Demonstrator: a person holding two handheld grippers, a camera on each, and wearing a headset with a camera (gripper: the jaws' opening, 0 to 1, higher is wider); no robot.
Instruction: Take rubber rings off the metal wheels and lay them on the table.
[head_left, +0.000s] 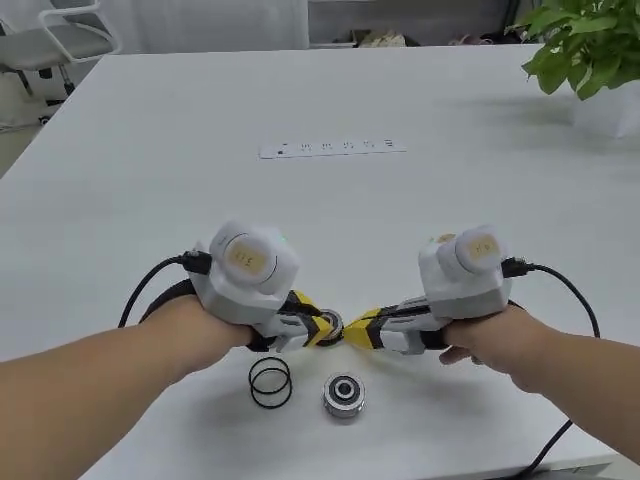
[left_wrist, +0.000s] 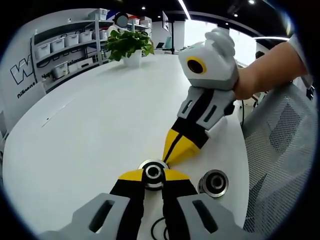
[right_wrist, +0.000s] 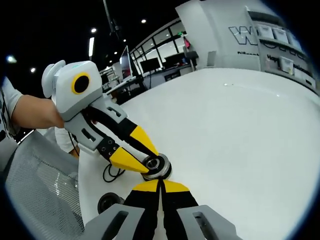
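My left gripper (head_left: 320, 329) (left_wrist: 153, 176) is shut on a small metal wheel (head_left: 331, 322) (left_wrist: 153, 169) (right_wrist: 160, 164), held just above the white table (head_left: 330, 220). My right gripper (head_left: 352, 331) (right_wrist: 160, 186) faces it from the right with its jaws shut, the tips touching the wheel's dark rim. I cannot tell whether a ring is pinched between them. A second metal wheel (head_left: 343, 394) (left_wrist: 213, 182) (right_wrist: 107, 202) lies flat on the table below the grippers. Two thin black rubber rings (head_left: 270, 381) lie overlapping to its left.
A white power strip (head_left: 333, 148) lies mid-table. A potted plant (head_left: 585, 45) (left_wrist: 129, 45) stands at the far right corner and a chair (head_left: 60, 40) at the far left. Black cables (head_left: 560, 280) trail from both grippers. The table's front edge (head_left: 560, 466) is close.
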